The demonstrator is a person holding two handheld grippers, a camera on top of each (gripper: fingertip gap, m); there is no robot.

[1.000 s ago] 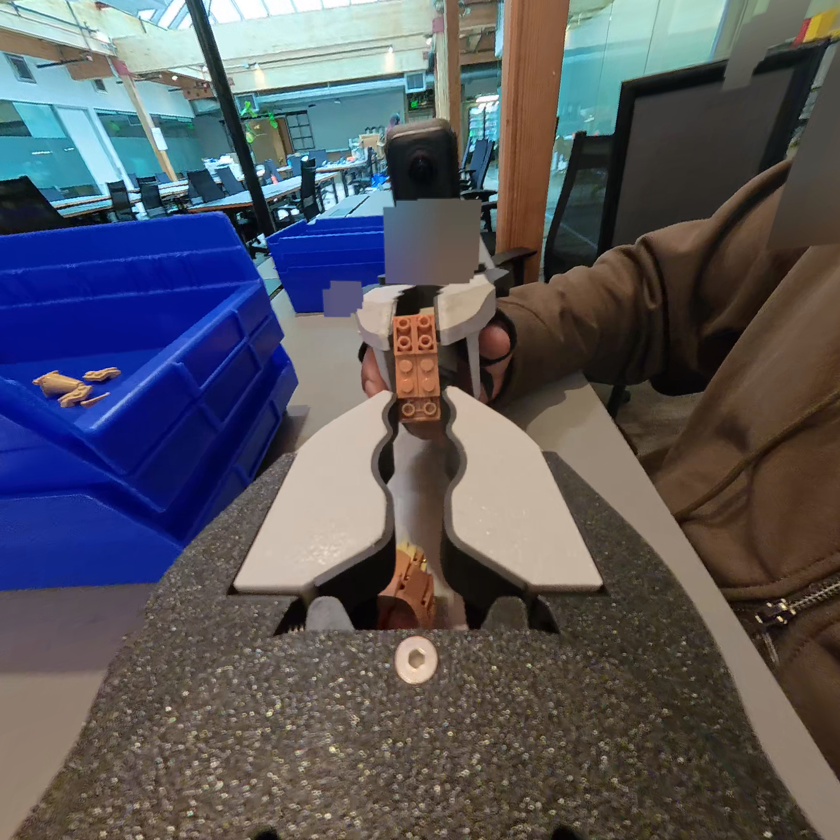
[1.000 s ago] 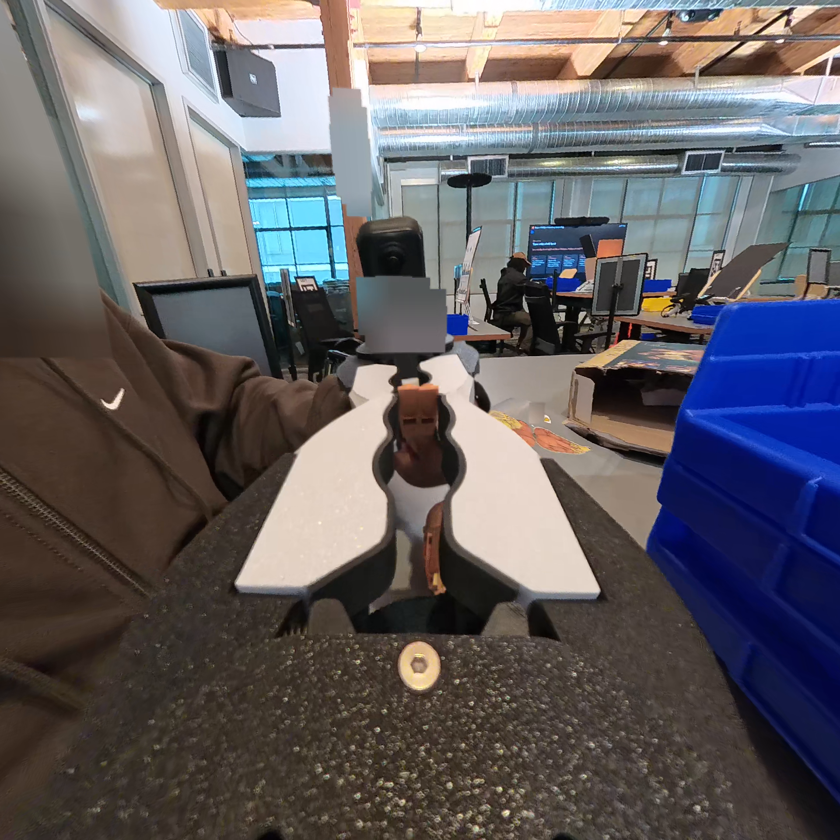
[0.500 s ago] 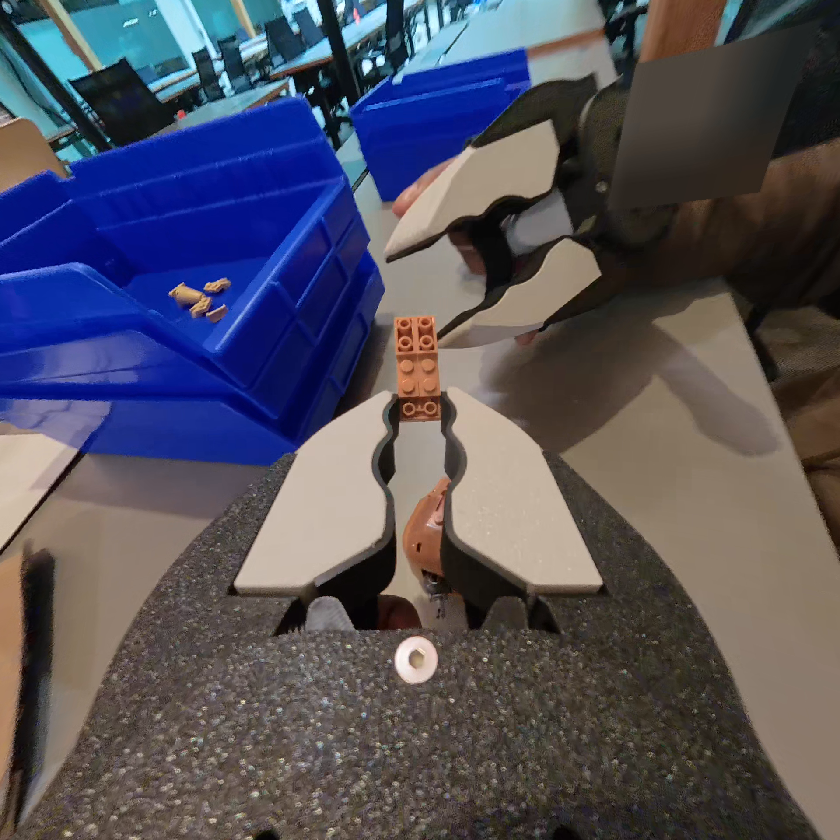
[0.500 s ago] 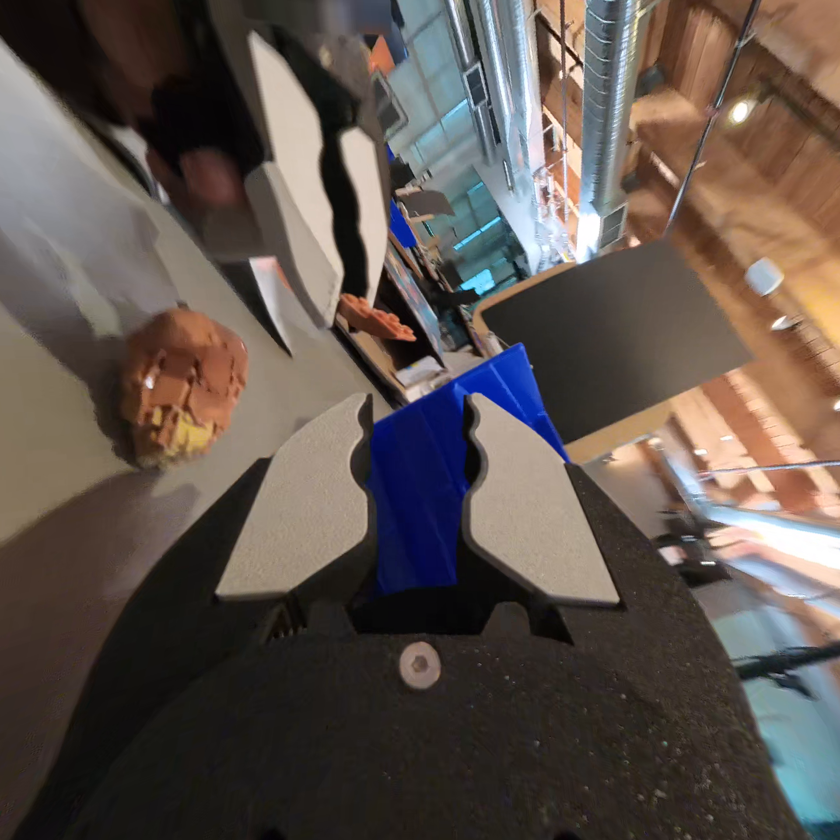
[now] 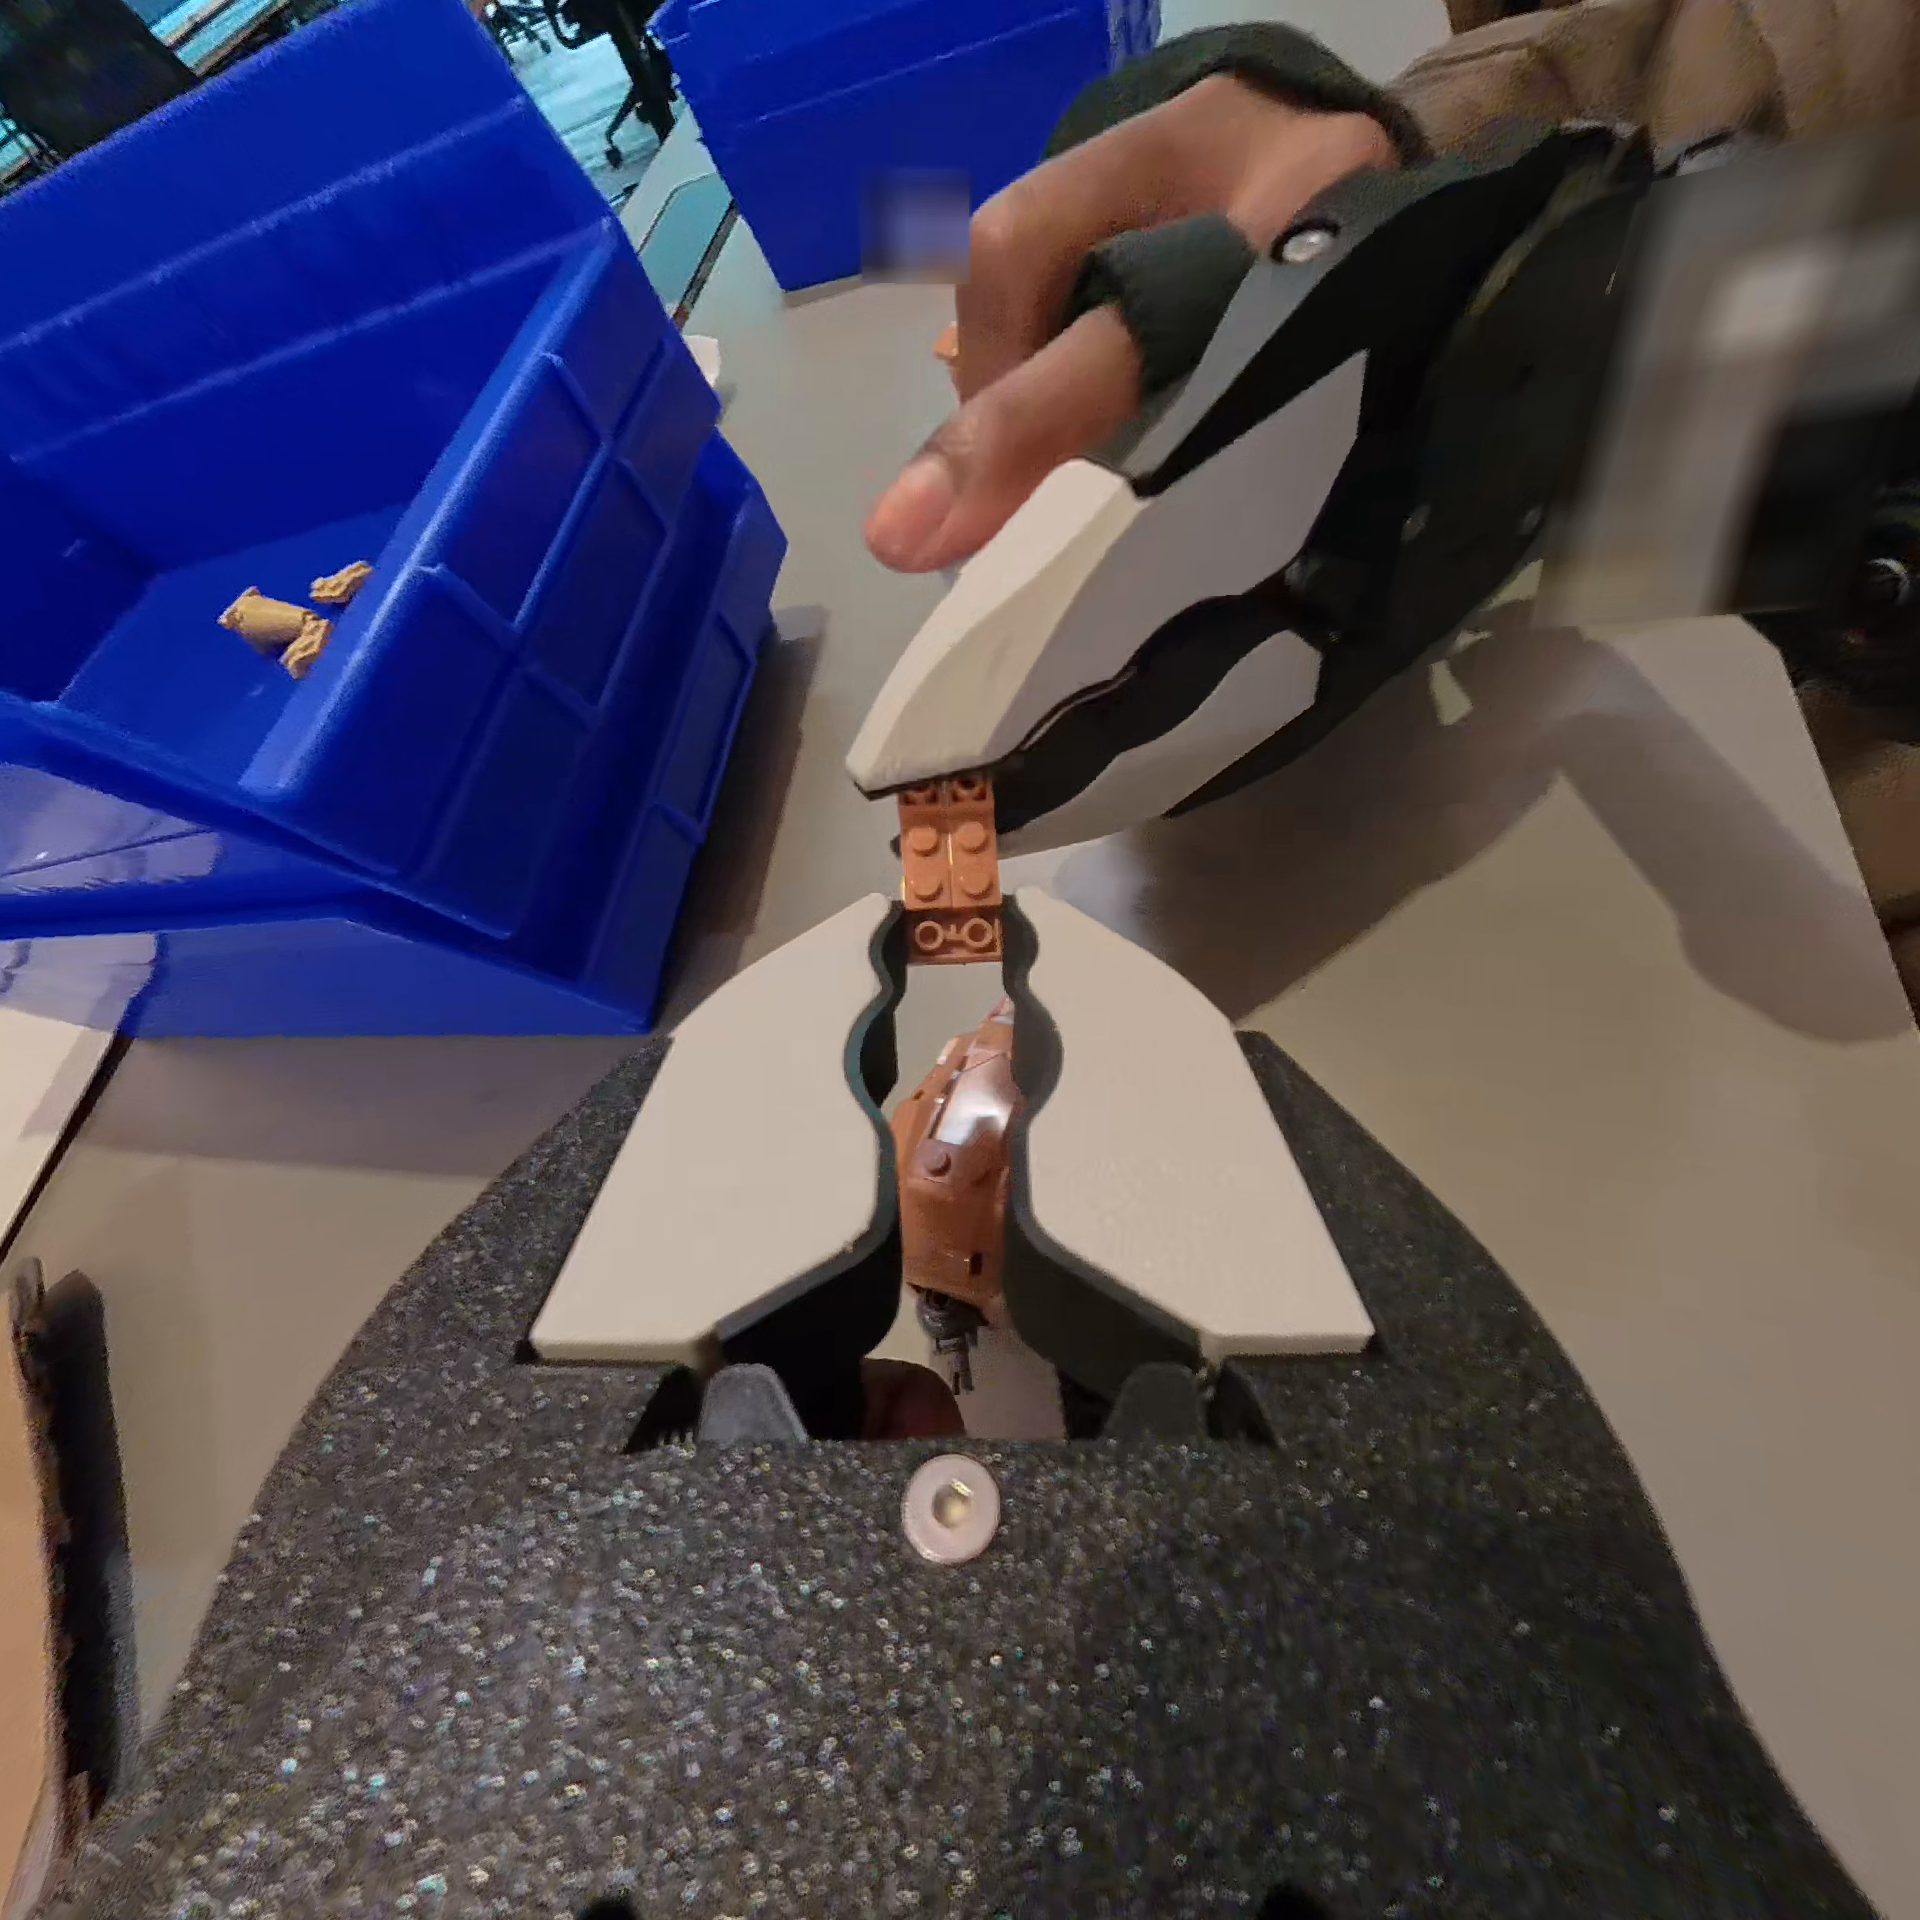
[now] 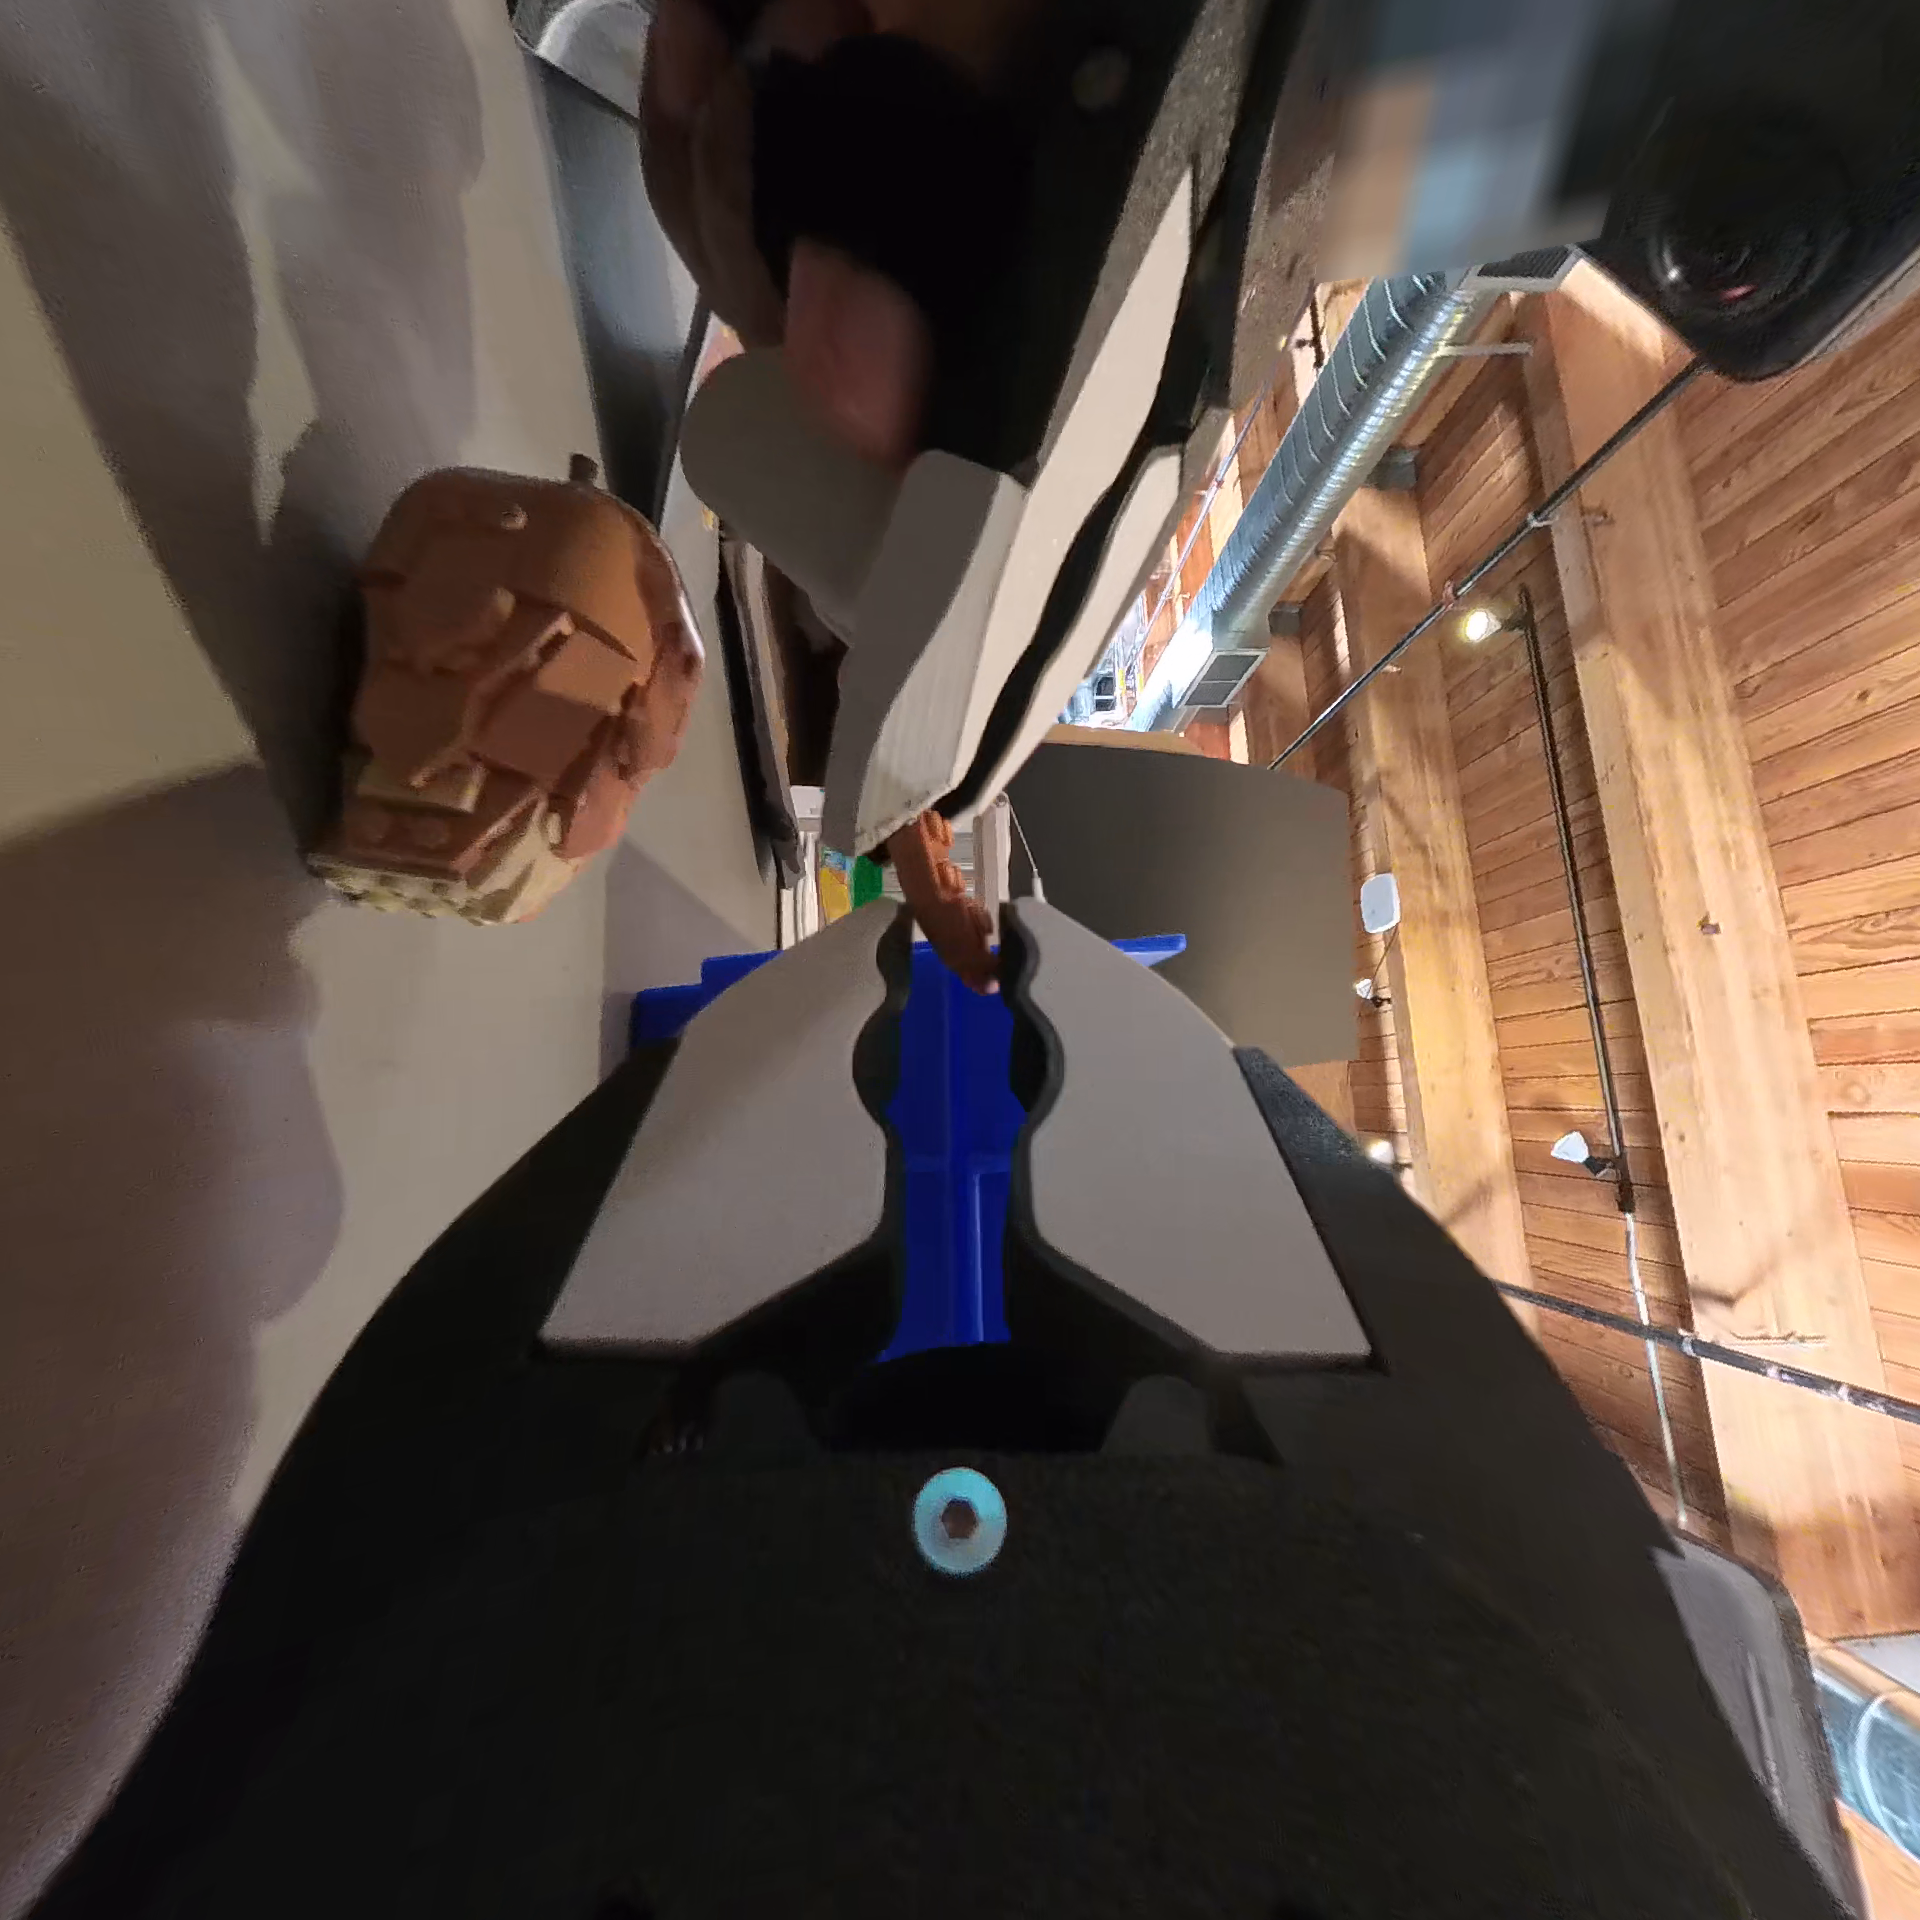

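My left gripper [image 5: 951, 920] is shut on the near end of an orange studded brick strip [image 5: 951, 852] and holds it above the grey table [image 5: 1507, 1143]. My right gripper [image 5: 935, 790] comes in from the upper right, rolled on its side, its jaws closed over the strip's far end. In the right wrist view my right gripper [image 6: 954, 925] has the strip [image 6: 940, 883] between its tips, and the left gripper [image 6: 904, 831] reaches in from above. A rounded brown brick model [image 6: 509, 707] lies on the table; it also shows under my left fingers [image 5: 951, 1153].
Stacked blue bins [image 5: 468, 644] stand to the left; the upper one holds a few small tan pieces [image 5: 286, 623]. Another blue bin [image 5: 862, 114] stands farther back. A person's hand [image 5: 997, 395] grips the right gripper. The table edge runs along the right. Left and right tips are no more than a few centimetres apart.
The right gripper was on the strip, then opened and pulled away. Now it is back, rolled sideways and closed on the strip's far end. The left gripper kept its hold and tilted downward.
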